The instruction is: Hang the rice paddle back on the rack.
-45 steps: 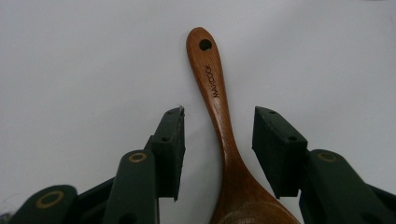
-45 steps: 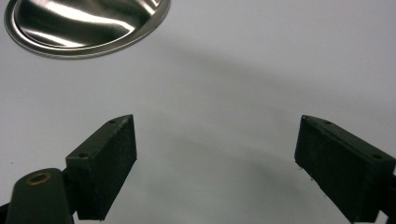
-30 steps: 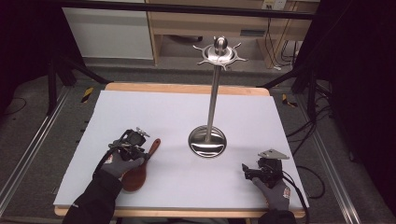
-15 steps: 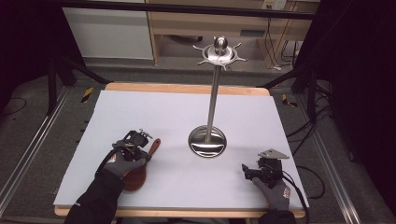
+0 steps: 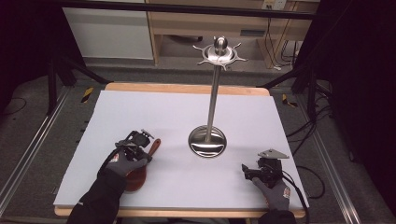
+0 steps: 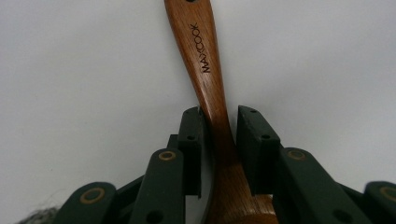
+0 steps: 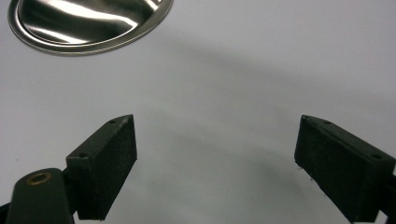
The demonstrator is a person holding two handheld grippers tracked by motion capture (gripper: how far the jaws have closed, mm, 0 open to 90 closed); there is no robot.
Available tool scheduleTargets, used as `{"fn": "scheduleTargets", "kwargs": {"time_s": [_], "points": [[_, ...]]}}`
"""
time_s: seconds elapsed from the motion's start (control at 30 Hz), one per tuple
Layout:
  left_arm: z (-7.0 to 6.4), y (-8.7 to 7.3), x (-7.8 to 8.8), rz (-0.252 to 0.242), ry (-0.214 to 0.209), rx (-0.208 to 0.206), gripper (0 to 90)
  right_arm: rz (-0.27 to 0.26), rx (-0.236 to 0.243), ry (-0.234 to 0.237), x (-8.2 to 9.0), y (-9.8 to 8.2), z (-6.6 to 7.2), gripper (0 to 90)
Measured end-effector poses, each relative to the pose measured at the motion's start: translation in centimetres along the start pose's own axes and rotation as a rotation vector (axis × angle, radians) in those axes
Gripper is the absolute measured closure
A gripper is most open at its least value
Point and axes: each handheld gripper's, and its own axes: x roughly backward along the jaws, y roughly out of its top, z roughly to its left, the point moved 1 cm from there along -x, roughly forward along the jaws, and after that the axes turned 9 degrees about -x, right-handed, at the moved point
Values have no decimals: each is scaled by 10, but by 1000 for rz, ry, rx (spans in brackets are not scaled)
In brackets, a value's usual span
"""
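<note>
Left gripper (image 6: 219, 140) clenched on brown wooden spoon (image 6: 205, 79), tall steel hook stand (image 5: 208, 140) at its 3 o'clock, right gripper (image 7: 215, 163) released over bare white tabletop (image 5: 163, 112).

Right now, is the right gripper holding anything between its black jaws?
No, the right gripper stands wide open over bare white table, nothing between its jaws.

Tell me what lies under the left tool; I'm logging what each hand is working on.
A wooden spoon lies on the white table cover, its handle between the left tool jaws. The hand covers most of the spoon's bowl, and the table beneath is hidden.
</note>
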Motion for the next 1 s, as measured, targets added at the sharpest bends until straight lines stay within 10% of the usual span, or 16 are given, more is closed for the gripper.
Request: {"fn": "scheduleTargets", "kwargs": {"time_s": [1.0], "points": [[-5, 6, -1, 50, 31, 1, 785, 6, 0, 2, 0, 0, 0, 132]]}}
